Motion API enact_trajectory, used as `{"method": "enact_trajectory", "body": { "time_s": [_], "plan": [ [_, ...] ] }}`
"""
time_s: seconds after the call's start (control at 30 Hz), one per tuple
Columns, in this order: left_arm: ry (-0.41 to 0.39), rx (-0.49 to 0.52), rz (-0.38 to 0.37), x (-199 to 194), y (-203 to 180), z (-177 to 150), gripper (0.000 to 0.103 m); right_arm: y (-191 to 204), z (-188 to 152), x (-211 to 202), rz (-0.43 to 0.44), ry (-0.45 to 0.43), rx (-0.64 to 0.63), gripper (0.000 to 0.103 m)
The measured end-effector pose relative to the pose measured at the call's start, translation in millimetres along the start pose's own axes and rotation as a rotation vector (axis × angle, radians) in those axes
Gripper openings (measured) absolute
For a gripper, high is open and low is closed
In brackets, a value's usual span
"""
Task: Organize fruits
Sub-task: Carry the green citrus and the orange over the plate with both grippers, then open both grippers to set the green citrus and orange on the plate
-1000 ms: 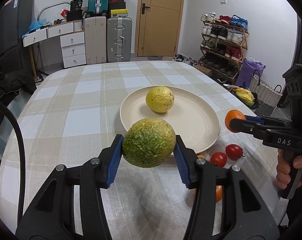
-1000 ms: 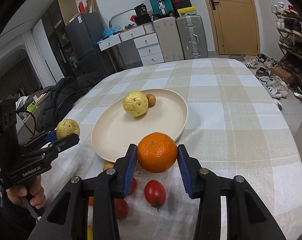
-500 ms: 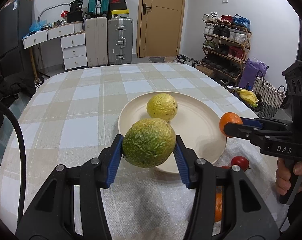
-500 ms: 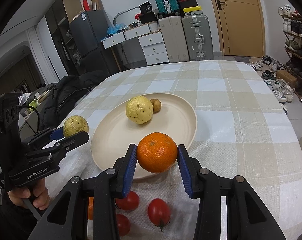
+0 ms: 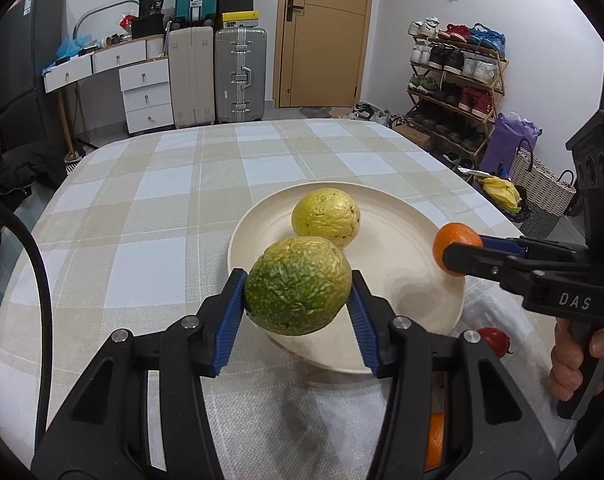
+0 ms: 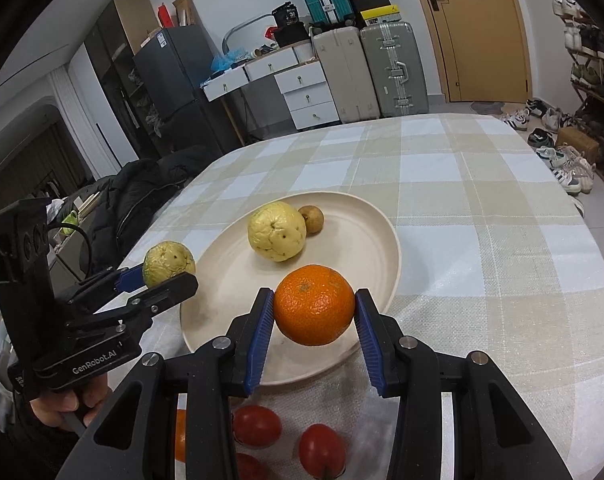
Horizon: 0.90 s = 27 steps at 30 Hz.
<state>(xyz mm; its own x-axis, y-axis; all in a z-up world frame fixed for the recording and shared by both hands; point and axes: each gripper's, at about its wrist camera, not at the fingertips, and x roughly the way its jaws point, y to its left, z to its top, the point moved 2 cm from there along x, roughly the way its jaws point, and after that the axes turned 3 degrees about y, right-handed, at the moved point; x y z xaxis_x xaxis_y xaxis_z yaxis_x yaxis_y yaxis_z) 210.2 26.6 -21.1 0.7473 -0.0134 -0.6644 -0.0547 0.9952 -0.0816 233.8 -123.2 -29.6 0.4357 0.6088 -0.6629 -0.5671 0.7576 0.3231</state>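
Left wrist view: checked-cloth desk (image 5: 150, 216), suitcases (image 5: 218, 76) and door (image 5: 322, 32) behind.
Left gripper (image 5: 298, 300) fingers clamp a green fruit (image 5: 298, 285); right gripper (image 6: 314, 312) fingers clamp an orange (image 6: 314, 310), both over the plate (image 6: 366, 240).

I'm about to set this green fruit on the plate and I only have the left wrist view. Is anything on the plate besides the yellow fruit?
Observer: Yes. The right wrist view shows a small brown fruit on the plate, just behind the yellow fruit.
Operator: I see one tomato in front of the plate. Are there more?
Observer: At least three tomatoes lie there, below the right tongs.
Operator: Is the orange gripped squarely?
Observer: Yes, both blue pads press the orange on opposite sides, over the plate's near rim.
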Motion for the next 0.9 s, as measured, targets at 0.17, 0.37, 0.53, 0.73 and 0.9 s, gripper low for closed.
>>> {"method": "enact_trajectory", "body": {
  "time_s": [0.17, 0.37, 0.53, 0.73, 0.9],
  "plan": [
    [0.007, 0.003, 0.007, 9, -3, 4, 0.047, 1, 4, 13, -0.019, 0.028, -0.017, 0.042],
    [0.029, 0.002, 0.016, 24, -2, 7, 0.047, 0, 6, 26, -0.04, 0.047, -0.032, 0.042],
    [0.051, -0.011, 0.023, 33, 0, 7, 0.047, -2, 7, 29, -0.05, 0.048, -0.027, 0.042],
    [0.061, -0.007, 0.028, 39, -2, 10, 0.047, 0, 6, 32, -0.072, 0.049, -0.043, 0.042],
    [0.074, -0.018, 0.028, 40, 0, 9, 0.048, 1, 6, 31, -0.075, 0.052, -0.053, 0.042]
  ]
}}
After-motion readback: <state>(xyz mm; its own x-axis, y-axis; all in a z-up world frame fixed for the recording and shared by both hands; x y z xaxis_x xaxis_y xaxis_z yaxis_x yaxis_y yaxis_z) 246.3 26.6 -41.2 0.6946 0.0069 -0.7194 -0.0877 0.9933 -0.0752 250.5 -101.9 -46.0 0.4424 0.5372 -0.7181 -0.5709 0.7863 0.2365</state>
